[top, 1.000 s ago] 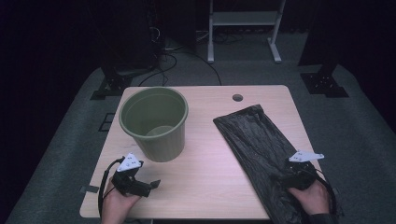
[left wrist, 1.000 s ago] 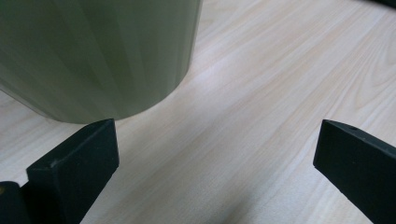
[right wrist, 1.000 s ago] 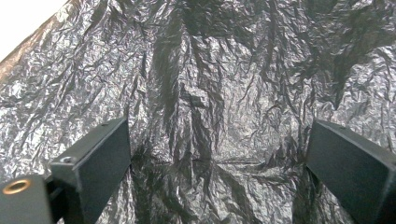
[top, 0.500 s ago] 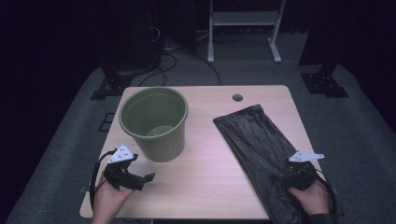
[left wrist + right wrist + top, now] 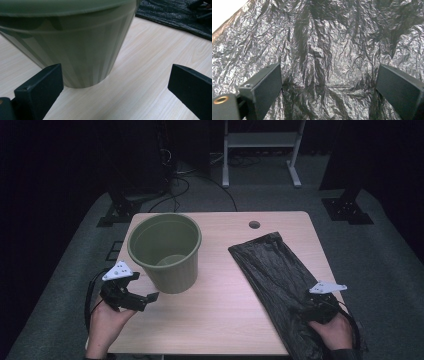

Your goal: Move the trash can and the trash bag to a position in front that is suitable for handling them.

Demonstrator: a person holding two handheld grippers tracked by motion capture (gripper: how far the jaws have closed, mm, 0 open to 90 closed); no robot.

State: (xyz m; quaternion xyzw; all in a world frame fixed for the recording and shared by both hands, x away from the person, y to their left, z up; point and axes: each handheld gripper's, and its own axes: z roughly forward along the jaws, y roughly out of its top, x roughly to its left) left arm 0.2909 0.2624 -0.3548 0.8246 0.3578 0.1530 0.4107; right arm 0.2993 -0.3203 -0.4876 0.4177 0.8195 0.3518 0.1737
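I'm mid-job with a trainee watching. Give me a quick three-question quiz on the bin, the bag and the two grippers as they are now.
1. True or false: the left gripper is clamped on the green bin.
2. What lies under the right gripper? A) bare table B) black plastic bag C) the bin's rim
3. Fill in: the bin stands ___ on the table, its opening facing up.

Key
1. False. In the left gripper view its jaws stand wide apart, low beside the bin's wall, gripping nothing.
2. B. The black plastic bag lies flat and crumpled beneath the open jaws, not pinched.
3. upright
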